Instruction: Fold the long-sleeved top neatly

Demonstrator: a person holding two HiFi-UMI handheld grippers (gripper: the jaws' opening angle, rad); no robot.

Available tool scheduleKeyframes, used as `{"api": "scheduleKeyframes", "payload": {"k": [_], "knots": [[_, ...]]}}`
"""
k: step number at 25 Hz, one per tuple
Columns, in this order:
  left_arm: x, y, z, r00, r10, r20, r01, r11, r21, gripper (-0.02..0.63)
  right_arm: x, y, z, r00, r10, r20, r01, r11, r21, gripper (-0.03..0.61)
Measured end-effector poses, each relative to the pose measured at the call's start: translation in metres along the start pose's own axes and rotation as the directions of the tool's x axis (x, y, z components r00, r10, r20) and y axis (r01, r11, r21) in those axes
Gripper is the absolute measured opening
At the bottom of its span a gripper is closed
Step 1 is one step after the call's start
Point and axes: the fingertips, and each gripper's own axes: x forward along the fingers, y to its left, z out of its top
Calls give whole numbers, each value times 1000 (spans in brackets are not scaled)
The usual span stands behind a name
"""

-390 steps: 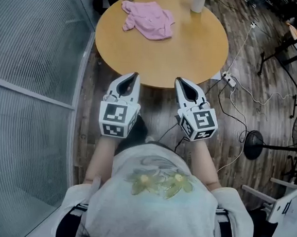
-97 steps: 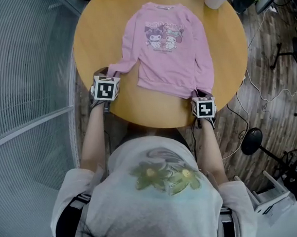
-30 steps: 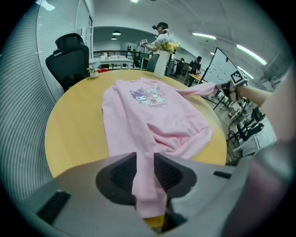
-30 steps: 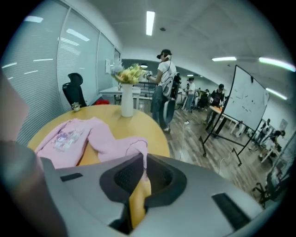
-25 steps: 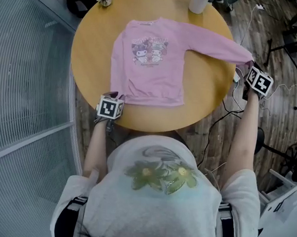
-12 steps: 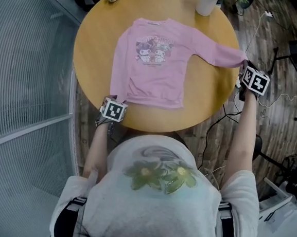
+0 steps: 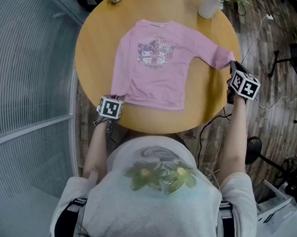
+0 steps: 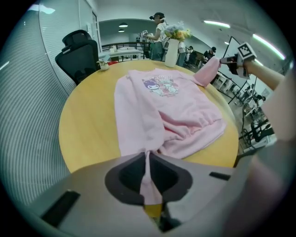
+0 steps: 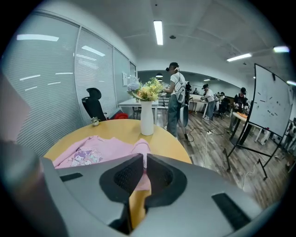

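Round table [image 7: 92, 48] bears pink top [image 7: 158, 64]; left gripper [image 8: 147, 157] just closed on sleeve [image 7: 120, 77].

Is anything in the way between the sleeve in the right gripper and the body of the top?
Nothing visible. The right gripper pinches the sleeve at the edge of the table, and the sleeve runs straight to the body of the top. The white vase stands at the far rim, aside from that path.
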Motion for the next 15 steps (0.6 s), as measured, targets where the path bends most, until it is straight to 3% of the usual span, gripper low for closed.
{"api": "scheduleKeyframes", "payload": {"k": [6,9,15], "knots": [[-3,1,8,1000,5,-15,-4,999,44,26,-8,37,-4,999,29,23,-29,1000,-10,35],[2,2,15,1000,-18,18,17,998,56,26,-13,53,-4,998,41,45,-42,999,19,34],[-5,12,17,1000,-15,4,14,997,79,21,-13,105,20,990,106,96,-109,994,29,34]]}}
